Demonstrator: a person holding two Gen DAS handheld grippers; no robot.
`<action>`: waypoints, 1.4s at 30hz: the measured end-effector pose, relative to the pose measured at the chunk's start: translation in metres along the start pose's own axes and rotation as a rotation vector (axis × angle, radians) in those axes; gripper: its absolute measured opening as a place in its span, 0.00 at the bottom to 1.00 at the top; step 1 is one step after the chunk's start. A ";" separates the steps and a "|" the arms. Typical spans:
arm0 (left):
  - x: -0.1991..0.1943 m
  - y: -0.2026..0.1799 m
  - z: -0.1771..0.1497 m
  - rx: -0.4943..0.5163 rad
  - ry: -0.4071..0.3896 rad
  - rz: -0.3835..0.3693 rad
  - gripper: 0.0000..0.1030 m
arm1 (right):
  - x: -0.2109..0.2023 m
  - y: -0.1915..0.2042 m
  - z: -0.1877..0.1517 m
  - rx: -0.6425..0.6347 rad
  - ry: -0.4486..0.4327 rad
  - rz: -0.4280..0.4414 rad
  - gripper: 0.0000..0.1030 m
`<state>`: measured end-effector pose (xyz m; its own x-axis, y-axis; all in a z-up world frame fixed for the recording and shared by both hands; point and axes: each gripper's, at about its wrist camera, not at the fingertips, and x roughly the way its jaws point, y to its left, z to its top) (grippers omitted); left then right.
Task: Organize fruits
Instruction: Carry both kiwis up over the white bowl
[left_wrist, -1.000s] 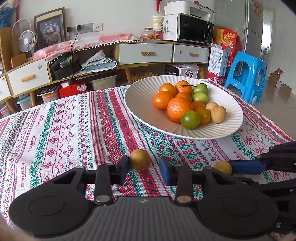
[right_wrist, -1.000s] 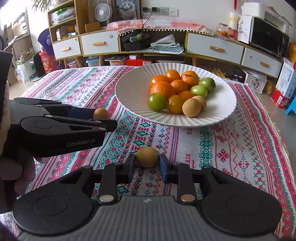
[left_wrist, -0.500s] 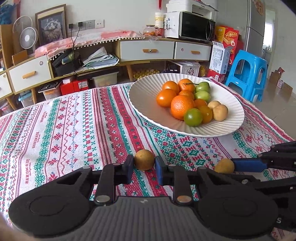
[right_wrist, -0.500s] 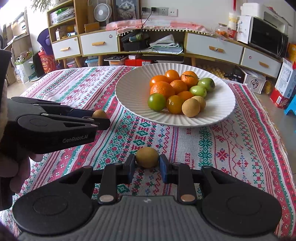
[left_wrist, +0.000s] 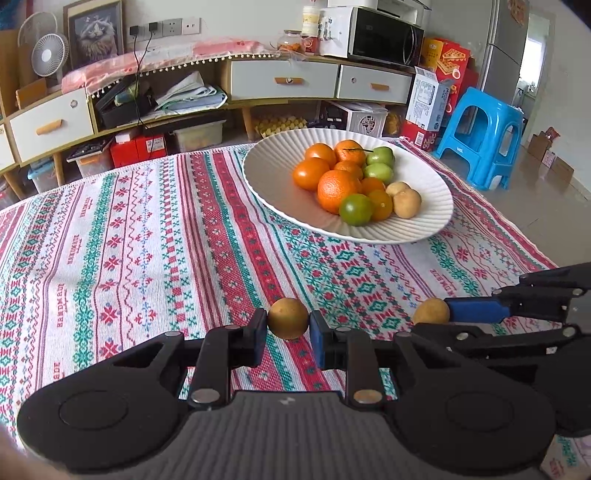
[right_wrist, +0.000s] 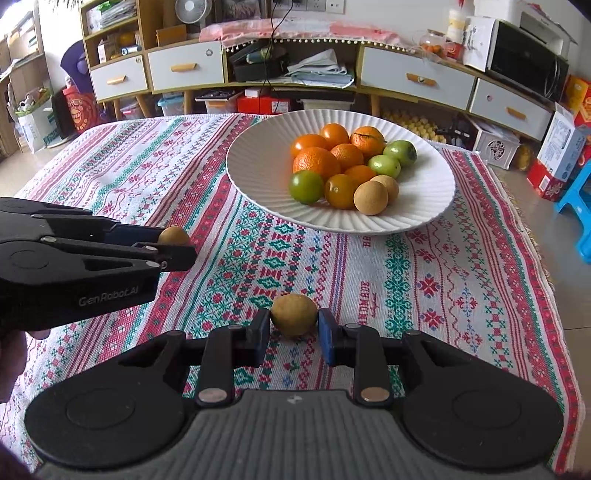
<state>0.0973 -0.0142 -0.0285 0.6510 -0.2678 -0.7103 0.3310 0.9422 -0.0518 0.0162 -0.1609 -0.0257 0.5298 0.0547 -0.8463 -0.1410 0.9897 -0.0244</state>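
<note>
A white ribbed plate (left_wrist: 273, 184) (right_wrist: 424, 206) on the patterned tablecloth holds several oranges, green fruits and tan round fruits. My left gripper (left_wrist: 288, 325) is shut on a small tan fruit (left_wrist: 288, 318), low over the cloth; it also shows at the left of the right wrist view (right_wrist: 173, 235). My right gripper (right_wrist: 293, 325) is shut on another tan fruit (right_wrist: 294, 313), which also shows in the left wrist view (left_wrist: 430, 312). Both grippers are in front of the plate.
The tablecloth (left_wrist: 129, 240) covers the table. Behind it stands a low cabinet with drawers (left_wrist: 284, 79), a microwave (left_wrist: 384, 37) and boxes. A blue plastic stool (left_wrist: 484, 140) stands off the table's right side.
My left gripper closed its fingers onto the tan fruit that lay between them. The right gripper kept its fruit and barely moved.
</note>
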 end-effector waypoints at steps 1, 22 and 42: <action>-0.002 -0.001 0.000 -0.003 0.006 -0.004 0.37 | -0.001 0.000 0.000 0.001 0.005 -0.003 0.24; -0.025 -0.013 0.035 -0.038 -0.001 -0.096 0.37 | -0.024 -0.041 0.033 0.170 -0.061 0.010 0.24; 0.034 -0.012 0.076 0.014 0.015 -0.056 0.37 | 0.009 -0.084 0.058 0.227 -0.122 -0.030 0.24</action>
<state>0.1670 -0.0501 0.0011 0.6208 -0.3171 -0.7170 0.3767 0.9227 -0.0820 0.0812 -0.2362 0.0000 0.6297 0.0273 -0.7763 0.0599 0.9947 0.0835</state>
